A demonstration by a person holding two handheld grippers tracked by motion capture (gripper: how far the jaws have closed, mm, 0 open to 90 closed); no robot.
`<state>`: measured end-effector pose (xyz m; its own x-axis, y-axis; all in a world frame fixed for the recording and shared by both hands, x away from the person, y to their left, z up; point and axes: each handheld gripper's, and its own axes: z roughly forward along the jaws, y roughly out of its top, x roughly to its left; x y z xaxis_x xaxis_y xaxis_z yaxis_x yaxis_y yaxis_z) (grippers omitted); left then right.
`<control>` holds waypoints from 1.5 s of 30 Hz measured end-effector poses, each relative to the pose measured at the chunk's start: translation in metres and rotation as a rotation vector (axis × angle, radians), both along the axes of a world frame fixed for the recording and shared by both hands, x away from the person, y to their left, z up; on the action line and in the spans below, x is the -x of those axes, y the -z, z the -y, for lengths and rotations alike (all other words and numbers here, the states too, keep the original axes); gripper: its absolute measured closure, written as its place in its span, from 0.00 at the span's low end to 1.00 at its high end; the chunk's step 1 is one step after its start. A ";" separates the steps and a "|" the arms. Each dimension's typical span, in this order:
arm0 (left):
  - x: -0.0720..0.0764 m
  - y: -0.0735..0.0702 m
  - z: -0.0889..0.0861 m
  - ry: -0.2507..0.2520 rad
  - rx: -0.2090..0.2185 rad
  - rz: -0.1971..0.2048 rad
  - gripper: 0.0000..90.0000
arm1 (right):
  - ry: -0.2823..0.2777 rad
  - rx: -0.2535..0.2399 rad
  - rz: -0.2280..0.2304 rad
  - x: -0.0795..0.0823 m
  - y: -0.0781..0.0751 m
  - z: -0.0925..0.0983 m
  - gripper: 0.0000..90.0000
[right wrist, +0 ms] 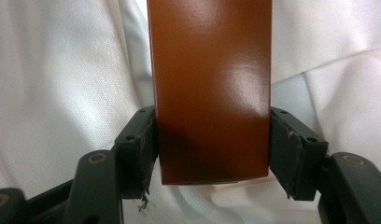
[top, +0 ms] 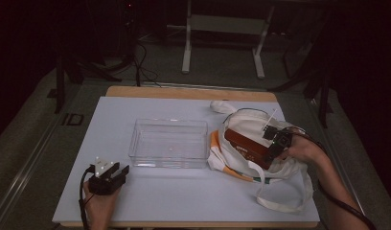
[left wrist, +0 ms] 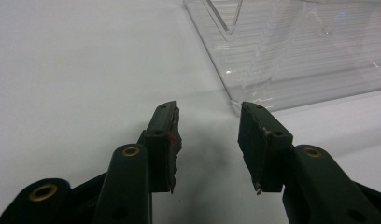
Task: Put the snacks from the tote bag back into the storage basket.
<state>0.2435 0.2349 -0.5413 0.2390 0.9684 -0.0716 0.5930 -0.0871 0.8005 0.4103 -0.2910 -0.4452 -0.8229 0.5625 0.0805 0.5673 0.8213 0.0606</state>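
The stiff, glossy brown box (right wrist: 211, 88) was clamped across its near end by the right gripper (right wrist: 212, 149), over the soft white bag (top: 260, 158). It was judged light but slippery. The left gripper (left wrist: 208, 144) was held wide and empty on the tabletop (top: 184, 191).

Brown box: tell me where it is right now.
In the high view the brown box lies at the table's right, on the white tote bag, clamped by the right gripper, just right of the clear plastic tray.

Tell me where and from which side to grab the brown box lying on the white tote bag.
Grip the brown box at its near short end, across the narrow width, coming in along its length from the person's right. It is long and flat-sided, lying on the white bag, so that end is exposed. The right claw already straddles it there, pads on both long sides.
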 end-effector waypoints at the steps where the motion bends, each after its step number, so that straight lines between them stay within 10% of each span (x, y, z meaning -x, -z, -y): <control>1: 0.000 0.000 0.000 0.000 0.001 0.000 0.65 | -0.013 0.006 -0.008 0.000 0.001 -0.001 0.44; 45: 0.000 0.000 0.000 -0.002 0.000 0.002 0.65 | -0.059 -0.017 0.021 0.006 0.001 0.003 0.48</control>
<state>0.2433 0.2348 -0.5412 0.2374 0.9688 -0.0711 0.5918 -0.0862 0.8015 0.4048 -0.2943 -0.4458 -0.8563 0.5115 0.0721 0.5163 0.8520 0.0867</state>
